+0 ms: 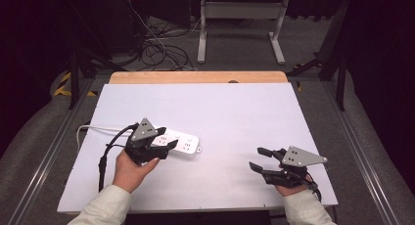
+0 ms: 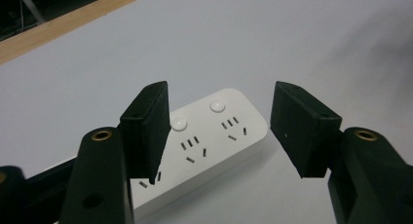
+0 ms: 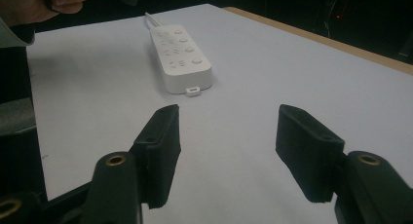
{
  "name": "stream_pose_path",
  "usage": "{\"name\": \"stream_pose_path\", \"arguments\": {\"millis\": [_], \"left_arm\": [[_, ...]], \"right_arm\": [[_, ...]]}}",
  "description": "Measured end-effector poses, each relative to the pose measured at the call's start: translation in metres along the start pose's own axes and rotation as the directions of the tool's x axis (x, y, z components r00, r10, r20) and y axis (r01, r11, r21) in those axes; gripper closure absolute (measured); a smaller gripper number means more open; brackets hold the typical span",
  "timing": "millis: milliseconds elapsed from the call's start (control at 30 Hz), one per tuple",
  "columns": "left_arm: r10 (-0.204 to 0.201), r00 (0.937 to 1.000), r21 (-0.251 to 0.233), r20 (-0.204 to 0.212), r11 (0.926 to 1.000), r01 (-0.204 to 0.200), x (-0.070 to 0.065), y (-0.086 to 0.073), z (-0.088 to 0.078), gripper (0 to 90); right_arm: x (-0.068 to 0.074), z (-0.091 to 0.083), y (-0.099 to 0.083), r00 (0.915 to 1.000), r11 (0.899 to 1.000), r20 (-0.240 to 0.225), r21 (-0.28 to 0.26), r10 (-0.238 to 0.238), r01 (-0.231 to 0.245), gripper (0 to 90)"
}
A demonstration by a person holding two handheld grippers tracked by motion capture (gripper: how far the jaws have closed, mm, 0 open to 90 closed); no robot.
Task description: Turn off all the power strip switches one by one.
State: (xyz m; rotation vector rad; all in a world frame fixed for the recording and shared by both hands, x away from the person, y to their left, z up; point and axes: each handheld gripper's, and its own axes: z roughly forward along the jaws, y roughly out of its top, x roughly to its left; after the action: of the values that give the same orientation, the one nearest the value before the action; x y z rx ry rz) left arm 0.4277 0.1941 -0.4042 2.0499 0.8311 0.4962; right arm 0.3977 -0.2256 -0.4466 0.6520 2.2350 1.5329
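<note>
A white power strip (image 1: 180, 144) lies on the white table top, left of the middle, its cord running off to the left edge. The strip (image 2: 204, 136) has round buttons and socket slots. My left gripper (image 1: 165, 147) hovers just over the strip's left half, jaws open; its own view (image 2: 219, 131) looks down on the strip between the jaws. My right gripper (image 1: 258, 158) stands open above bare table at the front right, pointing left towards the strip (image 3: 180, 56), well apart from it. Nothing sits between its jaws (image 3: 226, 153).
The white table top (image 1: 235, 112) has a wooden strip (image 1: 195, 77) along its far edge. Beyond it on the floor are a white frame stand (image 1: 240, 29) and tangled cables (image 1: 156, 49). Metal rails run along both sides of the table.
</note>
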Motion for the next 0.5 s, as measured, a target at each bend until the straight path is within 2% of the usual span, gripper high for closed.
{"name": "stream_pose_path", "arguments": {"millis": [300, 467, 500], "left_arm": [[-0.009, 0.9999, 0.019, 0.009, 0.9998, 0.008, 0.001, 0.011, 0.013, 44.5], [-0.002, 0.9998, 0.037, 0.02, 0.9993, 0.001, -0.001, 0.017, 0.022, 46.3], [0.014, 0.9998, 0.041, 0.016, 0.9991, -0.015, -0.001, 0.019, 0.023, 46.3]], "right_arm": [[0.0, -0.001, 0.0, 1.0, 1.0, -0.005, -0.003, -0.004, 0.004, 42.3], [-0.001, 0.0, 0.0, 0.9999, 1.0, -0.01, -0.006, -0.004, 0.004, 42.1], [-0.001, 0.0, 0.0, 0.9999, 1.0, -0.01, -0.006, -0.004, 0.004, 42.1]]}}
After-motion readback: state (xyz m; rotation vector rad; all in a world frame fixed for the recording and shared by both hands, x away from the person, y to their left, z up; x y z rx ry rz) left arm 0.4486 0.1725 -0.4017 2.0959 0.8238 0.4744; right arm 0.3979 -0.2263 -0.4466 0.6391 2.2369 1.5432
